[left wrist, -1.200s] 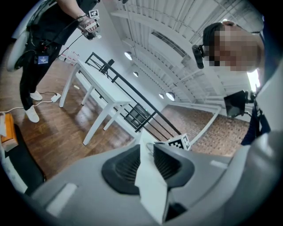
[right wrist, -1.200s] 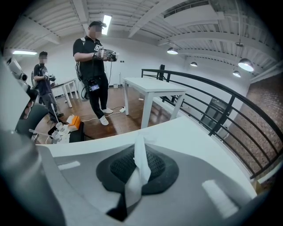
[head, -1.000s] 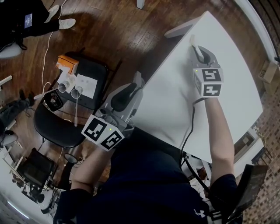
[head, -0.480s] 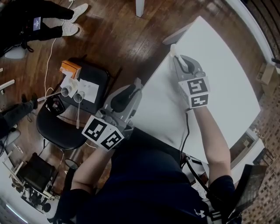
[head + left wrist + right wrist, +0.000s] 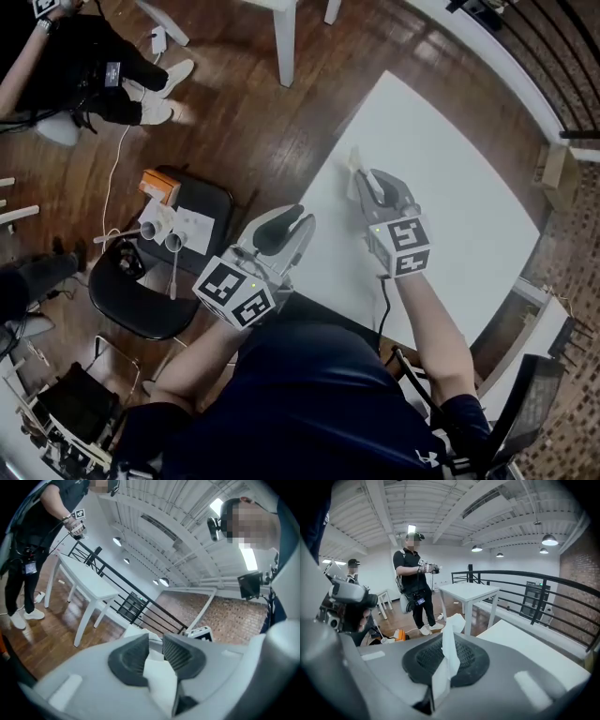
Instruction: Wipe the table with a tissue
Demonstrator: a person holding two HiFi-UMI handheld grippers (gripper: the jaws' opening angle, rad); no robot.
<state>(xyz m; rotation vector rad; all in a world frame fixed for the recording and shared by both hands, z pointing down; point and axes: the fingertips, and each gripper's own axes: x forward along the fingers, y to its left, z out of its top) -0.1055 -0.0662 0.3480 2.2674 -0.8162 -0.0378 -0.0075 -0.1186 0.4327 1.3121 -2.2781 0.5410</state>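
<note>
My right gripper (image 5: 361, 183) is over the white table (image 5: 459, 159), close to its left edge, shut on a white tissue (image 5: 353, 161) that sticks out past the fingertips. In the right gripper view the tissue (image 5: 451, 630) stands up between the closed pads of that gripper (image 5: 447, 660). My left gripper (image 5: 302, 223) is held at the table's near left edge, over the wooden floor. In the left gripper view, the left gripper (image 5: 156, 641) has a folded white tissue (image 5: 161, 679) wedged between its dark pads.
A black chair (image 5: 141, 300) at the left carries an orange box (image 5: 161, 186), paper sheets and two rolls. A person (image 5: 103, 70) is at the upper left, and another (image 5: 412, 588) stands beyond a second white table (image 5: 471, 592). A railing (image 5: 553, 56) runs behind the table.
The right gripper has slid with the tissue along the table's left edge, from near the far corner towards me. The left gripper has stayed near the table's near left edge.
</note>
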